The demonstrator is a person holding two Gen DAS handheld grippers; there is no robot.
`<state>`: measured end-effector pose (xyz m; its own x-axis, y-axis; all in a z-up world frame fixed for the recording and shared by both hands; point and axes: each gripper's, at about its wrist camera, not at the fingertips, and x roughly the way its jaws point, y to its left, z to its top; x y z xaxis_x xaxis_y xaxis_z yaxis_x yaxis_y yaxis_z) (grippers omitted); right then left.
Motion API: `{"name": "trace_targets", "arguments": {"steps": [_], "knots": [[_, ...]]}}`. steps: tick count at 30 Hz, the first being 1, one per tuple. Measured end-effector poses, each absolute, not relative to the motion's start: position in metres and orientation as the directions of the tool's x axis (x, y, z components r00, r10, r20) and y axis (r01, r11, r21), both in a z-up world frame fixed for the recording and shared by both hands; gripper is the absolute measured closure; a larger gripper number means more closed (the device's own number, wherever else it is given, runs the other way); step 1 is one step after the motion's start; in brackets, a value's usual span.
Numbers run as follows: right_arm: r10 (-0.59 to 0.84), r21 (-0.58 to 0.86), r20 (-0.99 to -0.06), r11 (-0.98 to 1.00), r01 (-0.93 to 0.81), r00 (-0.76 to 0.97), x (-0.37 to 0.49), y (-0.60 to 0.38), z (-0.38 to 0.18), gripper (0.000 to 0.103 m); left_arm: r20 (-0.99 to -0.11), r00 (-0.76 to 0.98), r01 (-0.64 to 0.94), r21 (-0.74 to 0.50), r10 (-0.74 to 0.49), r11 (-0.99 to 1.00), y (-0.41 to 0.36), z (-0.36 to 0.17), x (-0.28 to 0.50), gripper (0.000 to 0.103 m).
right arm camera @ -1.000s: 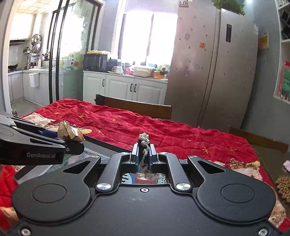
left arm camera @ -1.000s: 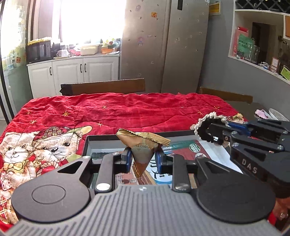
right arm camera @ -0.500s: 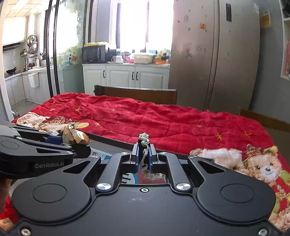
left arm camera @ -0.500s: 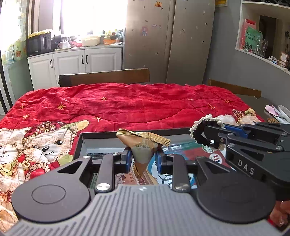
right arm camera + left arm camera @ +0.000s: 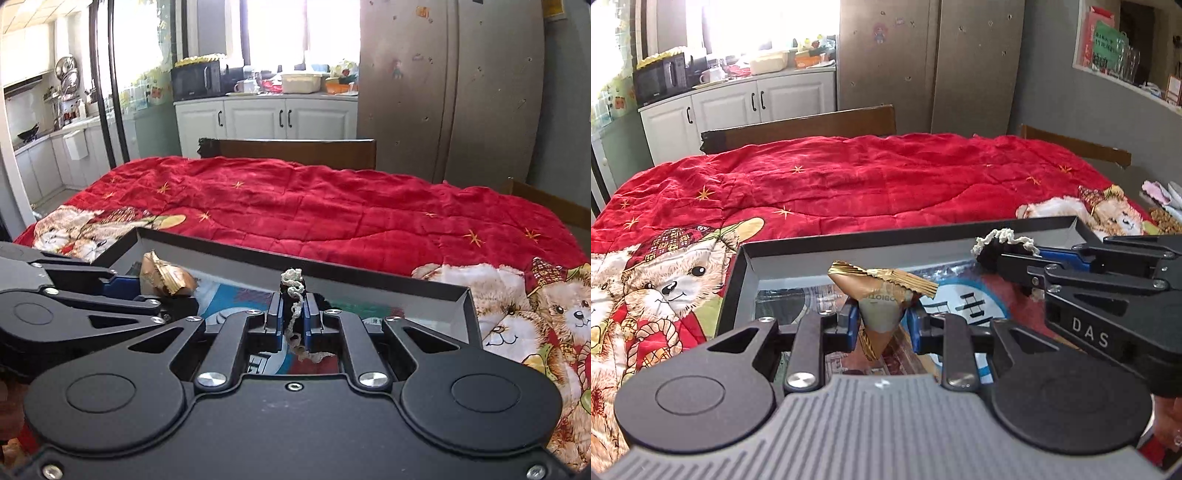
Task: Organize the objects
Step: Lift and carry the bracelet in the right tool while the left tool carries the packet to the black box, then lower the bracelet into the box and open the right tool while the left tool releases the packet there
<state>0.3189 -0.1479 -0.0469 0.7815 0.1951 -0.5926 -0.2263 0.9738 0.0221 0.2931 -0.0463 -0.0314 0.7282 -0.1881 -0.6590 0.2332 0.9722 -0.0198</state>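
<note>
Gripping gold wrapper [image 5: 881, 295] point-down, left fingers [image 5: 849, 325]; right fingers [image 5: 274, 317] pinching upright lace-trimmed piece [image 5: 293, 295].

A gold-and-tan foil snack packet [image 5: 881, 295], pyramid-shaped with a crimped top edge, stands point-down, clamped above a shallow black rectangular tray [image 5: 849, 245] with a grey inner wall. A black round piece trimmed with cream frilly lace [image 5: 293, 286] hangs pinched upright over the same tray.
</note>
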Motion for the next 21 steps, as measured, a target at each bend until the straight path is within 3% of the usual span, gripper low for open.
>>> {"name": "trace_targets", "arguments": {"steps": [9, 13, 21], "knots": [[0.213, -0.001, -0.679, 0.957, -0.292, 0.702, 0.319, -0.136, -0.055, 0.091, -0.689, 0.706, 0.256, 0.031, -0.165, 0.966, -0.055, -0.038, 0.293, 0.064], [0.211, -0.003, -0.698, 0.955, -0.297, 0.685, 0.321, -0.136, -0.059, 0.09, -0.692, 0.704, 0.258, 0.042, -0.159, 0.965, -0.056, -0.039, 0.293, 0.052], [0.206, -0.006, -0.69, 0.957, -0.29, 0.694, 0.319, -0.14, -0.059, 0.08, -0.692, 0.707, 0.233, 0.033, -0.146, 0.972, -0.052, -0.038, 0.294, 0.04]]}}
